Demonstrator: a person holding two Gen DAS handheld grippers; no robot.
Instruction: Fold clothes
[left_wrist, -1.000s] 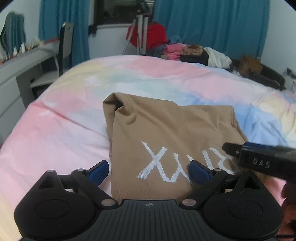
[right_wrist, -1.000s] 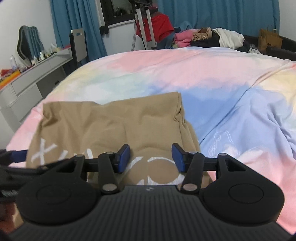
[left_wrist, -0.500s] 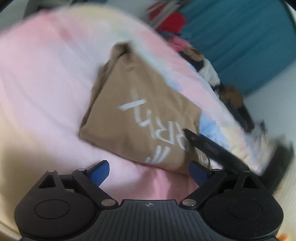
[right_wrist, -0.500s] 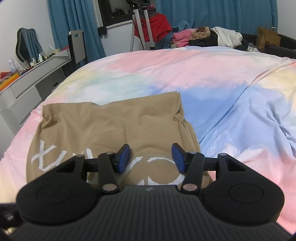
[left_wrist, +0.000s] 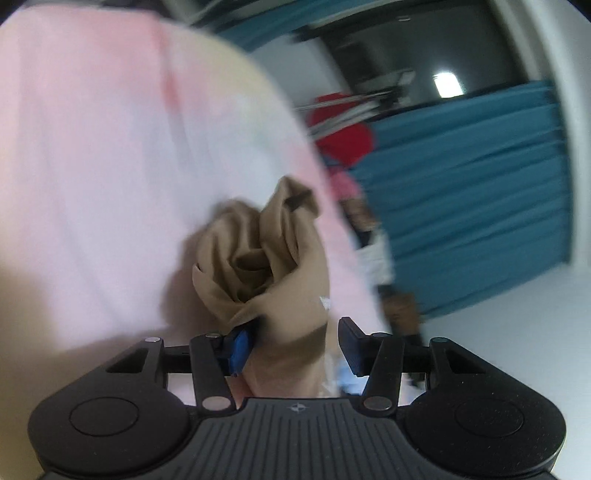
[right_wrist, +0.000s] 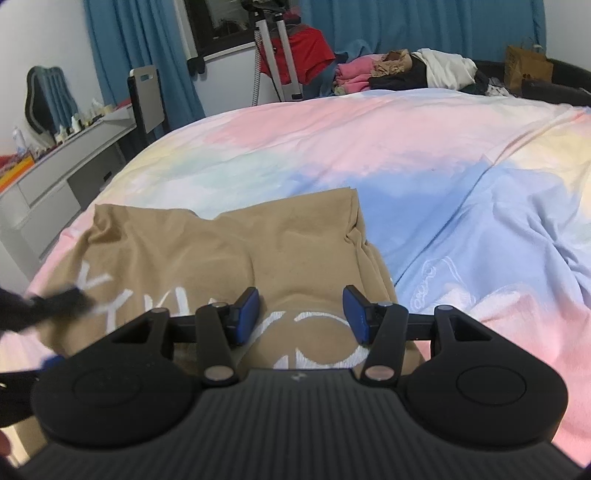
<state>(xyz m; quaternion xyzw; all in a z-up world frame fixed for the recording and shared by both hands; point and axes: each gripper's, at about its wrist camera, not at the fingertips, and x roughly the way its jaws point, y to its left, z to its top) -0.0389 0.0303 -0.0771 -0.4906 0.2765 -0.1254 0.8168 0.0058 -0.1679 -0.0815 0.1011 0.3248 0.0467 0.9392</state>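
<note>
A folded tan shirt with white lettering (right_wrist: 229, 254) lies on the pastel bedspread (right_wrist: 332, 147). My right gripper (right_wrist: 301, 314) hovers open over the shirt's near right edge, with nothing between its blue pads. My left gripper (left_wrist: 293, 345) is rolled on its side at the shirt's left end; a bunched fold of the tan shirt (left_wrist: 273, 266) sits between its half-open jaws, touching the left pad (left_wrist: 240, 349). The left view is blurred. The left gripper also shows as a dark blur in the right wrist view (right_wrist: 44, 310).
A grey dresser with bottles (right_wrist: 55, 173) and a chair (right_wrist: 147, 96) stand left of the bed. A tripod (right_wrist: 273, 66), red cloth and a clothes pile (right_wrist: 399, 70) lie beyond the bed's far edge, before teal curtains (right_wrist: 424, 26). A brown paper bag (right_wrist: 524, 66) is far right.
My left gripper has rolled sideways, moved to the shirt's left end and narrowed around a bunched fold. My right gripper has stayed put and open.
</note>
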